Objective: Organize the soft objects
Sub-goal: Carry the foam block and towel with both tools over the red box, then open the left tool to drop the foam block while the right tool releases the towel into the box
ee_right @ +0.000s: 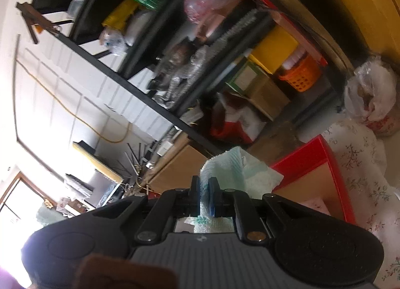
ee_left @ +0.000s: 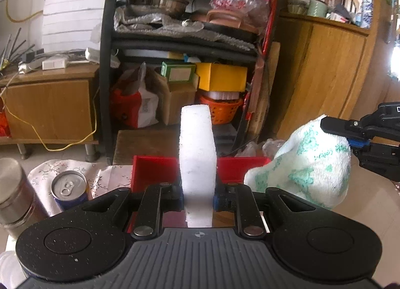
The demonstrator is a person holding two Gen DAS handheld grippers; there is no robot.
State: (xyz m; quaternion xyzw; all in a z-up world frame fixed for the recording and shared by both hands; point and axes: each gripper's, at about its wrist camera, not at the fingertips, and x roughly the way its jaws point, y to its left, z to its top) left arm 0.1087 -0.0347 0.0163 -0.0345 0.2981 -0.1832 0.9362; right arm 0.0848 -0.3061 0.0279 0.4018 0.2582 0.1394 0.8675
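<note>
Shelving: the black rack [ee_left: 180, 46] fills the background, crammed with pots, boxes and an orange basket [ee_left: 222, 111] — backdrop only, not in play.

Table: flowered cloth [ee_left: 50, 171] over the top, a drinks can [ee_left: 70, 187] and a steel canister [ee_left: 15, 194] parked at the left edge of the left wrist view.

Red box: here's the likely target, I'd say — an open red box [ee_left: 155, 171] sitting dead ahead of the left tongs, its far wall running crosswise behind the sponge. From the right wrist view the same red box [ee_right: 332, 164] lies ahead and off to the right, mouth open.

Towel: white-and-green towel [ee_left: 307, 161] bunched up and hanging in the air just right of the box, pinched at its upper corner.

Sponge: white foam block [ee_left: 197, 159], long axis upright and pointing away from the camera, standing above the box.

Left gripper [ee_left: 198, 199]: clamped on the foot of the sponge, pads pressed to both flat faces.

Right gripper [ee_right: 205, 196]: closed tight on a fold of the towel [ee_right: 225, 169], cloth spilling forward.

Key relation: the left load is already lined up with the box — the right one sits beside it and needs to swing inward, by my read.
</note>
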